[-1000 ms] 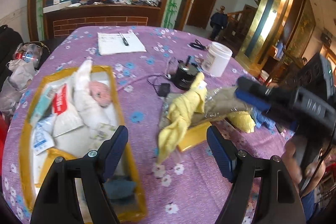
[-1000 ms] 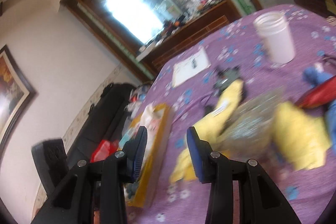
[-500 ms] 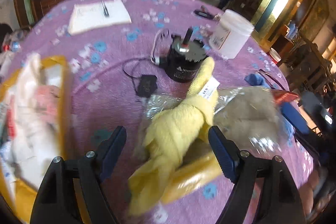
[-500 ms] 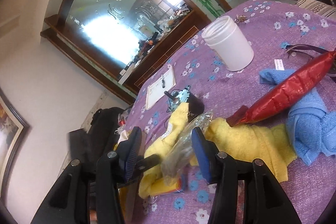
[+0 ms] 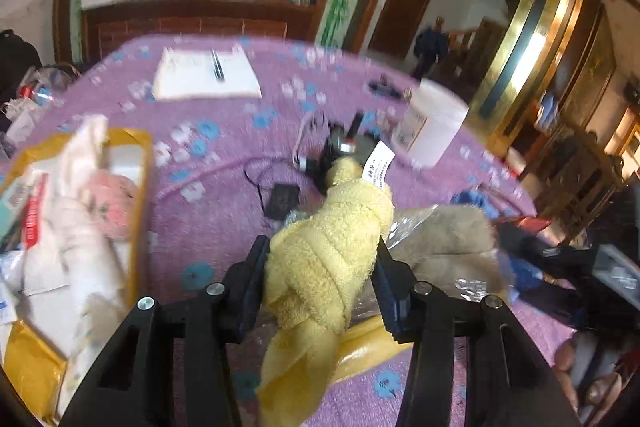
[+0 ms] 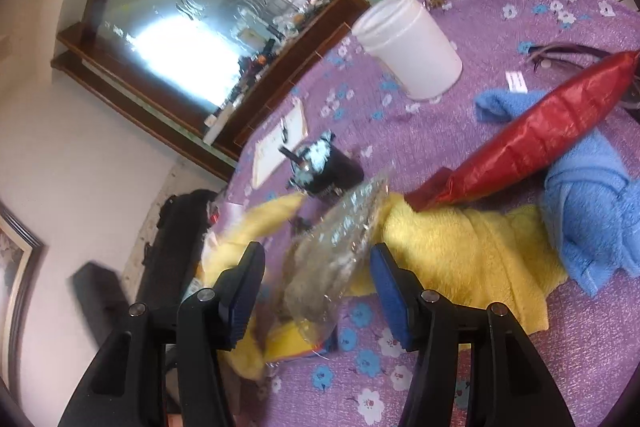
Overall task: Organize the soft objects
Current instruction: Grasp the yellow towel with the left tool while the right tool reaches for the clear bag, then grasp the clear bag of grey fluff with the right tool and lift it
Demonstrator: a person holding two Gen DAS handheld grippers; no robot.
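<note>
A: Closing on the knotted yellow towel [image 5: 332, 259], the left gripper [image 5: 320, 279] has both pads against the cloth, one on each side, so it is clamped on that towel near the front of the purple flowered tablecloth [image 5: 224, 155].

B: And the right gripper [image 6: 316, 287]?

A: Its jaws are opening. A crinkly clear plastic bag [image 6: 336, 247] sits between them, but the blue pads [image 6: 390, 299] stand clear of it on both sides, so nothing is gripped there.

B: Where do the other soft things lie?

A: To the right in the right wrist view, a flat yellow towel [image 6: 460, 251] lies on the cloth, with a blue towel [image 6: 588, 215] just right of it and a red foil bag [image 6: 532, 143] resting across both. At the left of the left wrist view, a yellow tray [image 5: 140, 187] holds white packets and a pink plush piece [image 5: 110, 203].

B: Anything farther back?

A: A white plastic jar [image 6: 408, 47] stands upright toward the far right, a small black device [image 6: 328, 167] with a cable sits just beyond the gripped towel, and a white notepad [image 5: 206, 75] with a pen lies at the far side.
</note>
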